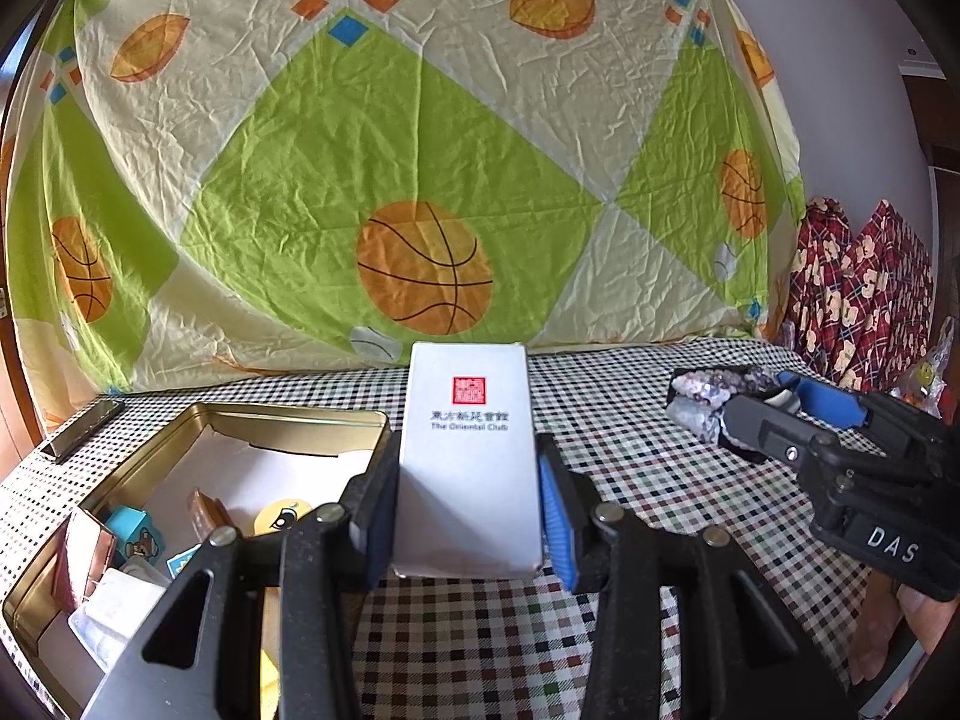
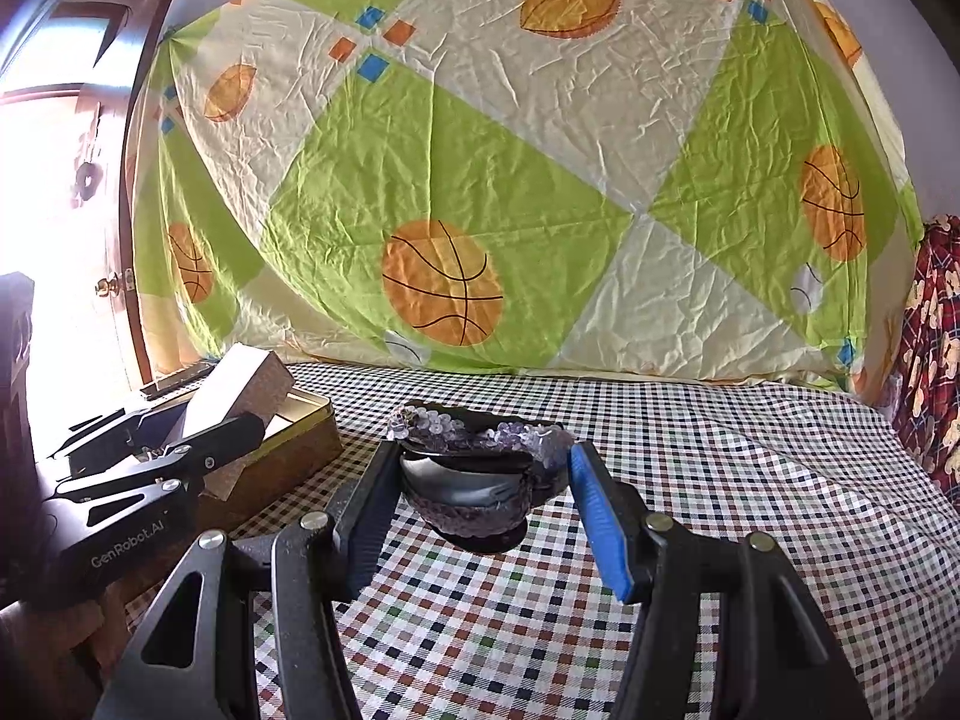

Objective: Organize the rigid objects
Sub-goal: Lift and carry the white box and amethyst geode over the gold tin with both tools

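Left gripper (image 1: 468,516) pinches upright white rectangular box (image 1: 468,456) just right of open gold rectangular tin (image 1: 252,414) holding cards, stickers, packets. Right gripper (image 2: 480,504) spread around purple sequined hair clip (image 2: 480,468) on checked tabletop (image 2: 720,480), contact unclear.

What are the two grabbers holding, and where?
The left gripper squeezes the white box by its sides. The right gripper straddles the sequin hair clip; whether it grips is unclear.
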A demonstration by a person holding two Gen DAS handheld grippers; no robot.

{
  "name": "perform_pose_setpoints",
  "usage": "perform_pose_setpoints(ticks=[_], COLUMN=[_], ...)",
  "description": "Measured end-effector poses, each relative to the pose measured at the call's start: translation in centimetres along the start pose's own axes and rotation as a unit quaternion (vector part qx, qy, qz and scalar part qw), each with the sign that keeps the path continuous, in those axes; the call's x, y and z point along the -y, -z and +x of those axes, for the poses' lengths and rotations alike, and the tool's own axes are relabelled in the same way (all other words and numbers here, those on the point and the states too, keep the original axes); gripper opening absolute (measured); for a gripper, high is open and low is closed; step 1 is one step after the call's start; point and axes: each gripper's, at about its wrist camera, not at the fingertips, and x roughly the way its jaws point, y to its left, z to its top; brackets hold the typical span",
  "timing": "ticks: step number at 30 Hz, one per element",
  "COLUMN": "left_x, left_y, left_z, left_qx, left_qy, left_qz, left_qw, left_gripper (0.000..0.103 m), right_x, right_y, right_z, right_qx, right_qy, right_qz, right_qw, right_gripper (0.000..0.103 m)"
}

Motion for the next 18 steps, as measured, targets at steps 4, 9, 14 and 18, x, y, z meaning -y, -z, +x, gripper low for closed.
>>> perform_pose_setpoints(ticks=[4,9,14,18], left_x=[0.0,-0.1,-0.4,-0.6], left_y=[0.1,0.2,0.2,0.3], left_z=[-0.2,-0.5,-0.9,-1.2], left_qx=[0.001,0.004,0.006,0.008], left_qy=[0.000,0.000,0.001,0.001], left_qz=[0.001,0.000,-0.003,-0.004], left_qw=[1.0000,1.0000,1.0000,1.0000], left_gripper=[0.040,0.040,0.040,0.040], right_x=[-0.2,-0.4,-0.6,-0.7], right_y=[0.1,0.1,0.1,0.2], right_z=[-0.3,-0.5,-0.5,-0.5], right_qx=[0.004,0.008,0.009,0.010], right_qy=[-0.009,-0.017,-0.018,-0.023], right_qz=[-0.003,-0.006,-0.007,-0.007], right_qw=[1.000,1.000,1.000,1.000], right_gripper=[0.059,0.059,0.059,0.059])
